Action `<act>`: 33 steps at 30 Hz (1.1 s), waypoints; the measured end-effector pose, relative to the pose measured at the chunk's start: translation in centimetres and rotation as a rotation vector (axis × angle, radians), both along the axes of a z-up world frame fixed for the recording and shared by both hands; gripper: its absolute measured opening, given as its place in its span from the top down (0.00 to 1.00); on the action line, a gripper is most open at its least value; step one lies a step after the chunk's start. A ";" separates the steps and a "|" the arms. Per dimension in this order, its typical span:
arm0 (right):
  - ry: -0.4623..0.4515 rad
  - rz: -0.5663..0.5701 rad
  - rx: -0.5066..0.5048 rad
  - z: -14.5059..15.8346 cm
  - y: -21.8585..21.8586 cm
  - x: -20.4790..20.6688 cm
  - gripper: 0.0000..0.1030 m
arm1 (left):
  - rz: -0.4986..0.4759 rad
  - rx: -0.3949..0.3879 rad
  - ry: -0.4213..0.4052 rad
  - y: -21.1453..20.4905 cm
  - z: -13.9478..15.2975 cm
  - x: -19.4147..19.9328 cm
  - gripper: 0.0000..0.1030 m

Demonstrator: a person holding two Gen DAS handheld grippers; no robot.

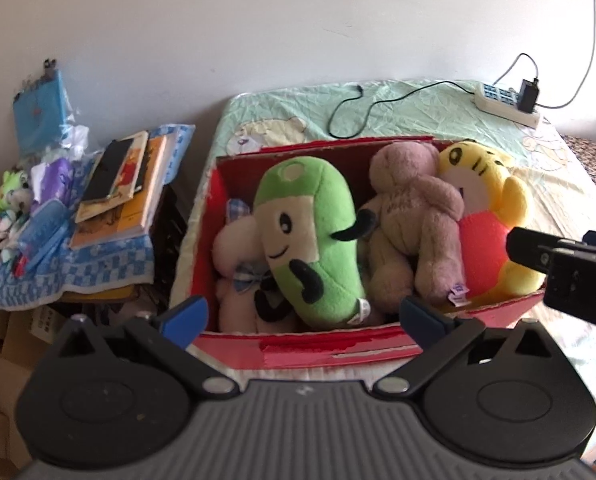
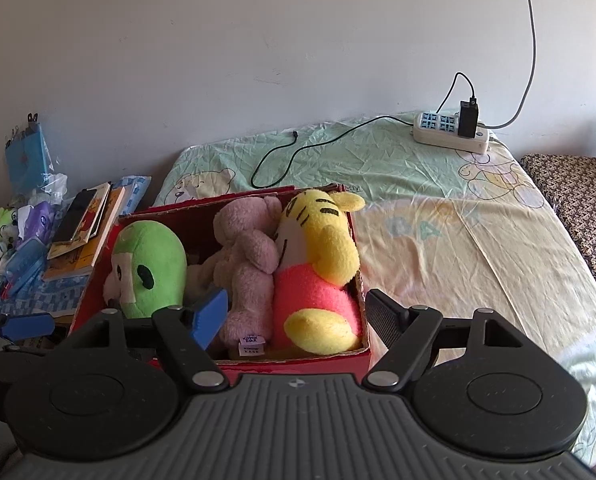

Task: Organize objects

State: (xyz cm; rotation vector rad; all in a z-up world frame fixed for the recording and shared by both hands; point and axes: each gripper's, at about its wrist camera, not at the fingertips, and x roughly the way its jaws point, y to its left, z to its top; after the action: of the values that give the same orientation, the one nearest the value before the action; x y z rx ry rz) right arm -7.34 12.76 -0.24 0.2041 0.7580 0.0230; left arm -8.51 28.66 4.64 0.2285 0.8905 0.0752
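A red cardboard box [image 1: 318,346] [image 2: 306,363] sits on the bed, packed with plush toys. From left to right these are a green plush [image 1: 310,240] [image 2: 149,268], a brown bear [image 1: 410,216] [image 2: 245,256] and a yellow tiger in pink [image 1: 486,216] [image 2: 318,248]. A beige plush [image 1: 237,240] lies under the green one. My left gripper [image 1: 304,318] hovers open at the box's near wall, holding nothing. My right gripper [image 2: 298,316] is open over the box's near right corner, also holding nothing. Its black housing [image 1: 578,280] shows at the right edge of the left wrist view.
The bed sheet [image 2: 438,220] stretches to the right of the box. A power strip [image 2: 452,130] and a black cable [image 2: 298,148] lie at the back by the wall. Stacked books [image 1: 125,188] and clutter on a blue checked cloth [image 1: 97,272] crowd the left side.
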 end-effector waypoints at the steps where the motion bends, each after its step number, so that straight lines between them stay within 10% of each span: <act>1: 0.004 -0.003 0.000 -0.1 0.0 0.0 0.24 | -0.011 -0.018 0.010 0.1 -0.1 0.0 0.02; 33: -0.010 -0.038 0.024 -0.7 0.0 0.6 0.24 | -0.061 -0.004 0.032 0.3 -0.9 1.4 0.02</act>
State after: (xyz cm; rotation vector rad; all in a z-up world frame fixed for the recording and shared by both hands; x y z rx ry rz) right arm -6.70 12.74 -0.97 0.2412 0.7440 -0.0033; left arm -7.11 28.98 3.73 0.2536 0.9149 0.0127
